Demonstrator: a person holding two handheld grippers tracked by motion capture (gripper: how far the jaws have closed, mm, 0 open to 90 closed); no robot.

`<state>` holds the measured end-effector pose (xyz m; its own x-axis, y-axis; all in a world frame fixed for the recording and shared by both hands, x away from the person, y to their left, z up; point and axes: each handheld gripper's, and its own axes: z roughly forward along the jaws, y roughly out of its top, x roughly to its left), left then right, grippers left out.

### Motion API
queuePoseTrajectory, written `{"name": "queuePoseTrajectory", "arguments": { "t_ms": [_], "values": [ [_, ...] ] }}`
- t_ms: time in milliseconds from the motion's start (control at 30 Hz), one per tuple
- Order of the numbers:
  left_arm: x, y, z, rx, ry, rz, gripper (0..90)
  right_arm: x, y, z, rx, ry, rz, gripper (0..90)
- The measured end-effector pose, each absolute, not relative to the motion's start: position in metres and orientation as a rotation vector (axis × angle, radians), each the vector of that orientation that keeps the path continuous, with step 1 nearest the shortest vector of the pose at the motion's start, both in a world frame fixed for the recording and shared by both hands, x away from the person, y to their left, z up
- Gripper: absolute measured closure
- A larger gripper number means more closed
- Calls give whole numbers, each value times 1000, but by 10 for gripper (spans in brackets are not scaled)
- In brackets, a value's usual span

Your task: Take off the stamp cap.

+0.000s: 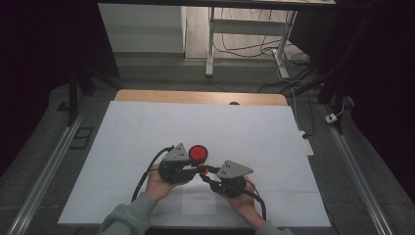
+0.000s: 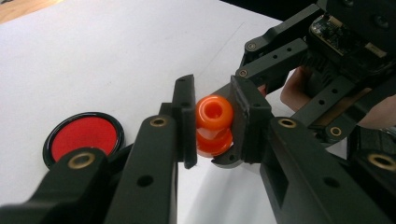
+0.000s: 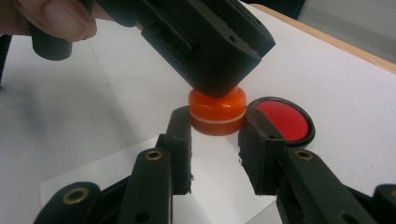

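You clamped both tongs on the orange spool (image 2: 214, 126), left gripper (image 2: 212, 123) and right gripper (image 3: 217, 126) gripping opposite ends, red disc (image 1: 198, 153) just beyond on the white table (image 1: 147, 127).

- Orange piece (image 2: 214, 125): glossy, smooth plastic.
- Red disc (image 2: 83, 136): matt red face, glossy black rim.
- Table cover (image 1: 147, 132): matt white, paper-like.
- Left gripper (image 2: 214, 122) jaws: matt black plastic, brass-coloured rivets.

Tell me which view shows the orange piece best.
The left gripper view: the orange piece sits close up between its jaws, hollow top visible. The right gripper view shows its banded lower half; the high view, a speck.
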<state>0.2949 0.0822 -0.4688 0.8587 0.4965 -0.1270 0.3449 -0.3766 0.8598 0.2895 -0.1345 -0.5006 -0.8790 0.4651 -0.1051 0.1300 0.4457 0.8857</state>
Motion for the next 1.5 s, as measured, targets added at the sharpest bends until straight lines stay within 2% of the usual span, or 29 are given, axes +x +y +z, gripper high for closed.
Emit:
{"name": "queuePoseTrajectory", "arguments": {
  "t_ms": [1500],
  "values": [
    [292, 82, -467, 1988, 611, 205, 729, 288, -137, -501, 468, 2338, 1409, 653]
  ]
}}
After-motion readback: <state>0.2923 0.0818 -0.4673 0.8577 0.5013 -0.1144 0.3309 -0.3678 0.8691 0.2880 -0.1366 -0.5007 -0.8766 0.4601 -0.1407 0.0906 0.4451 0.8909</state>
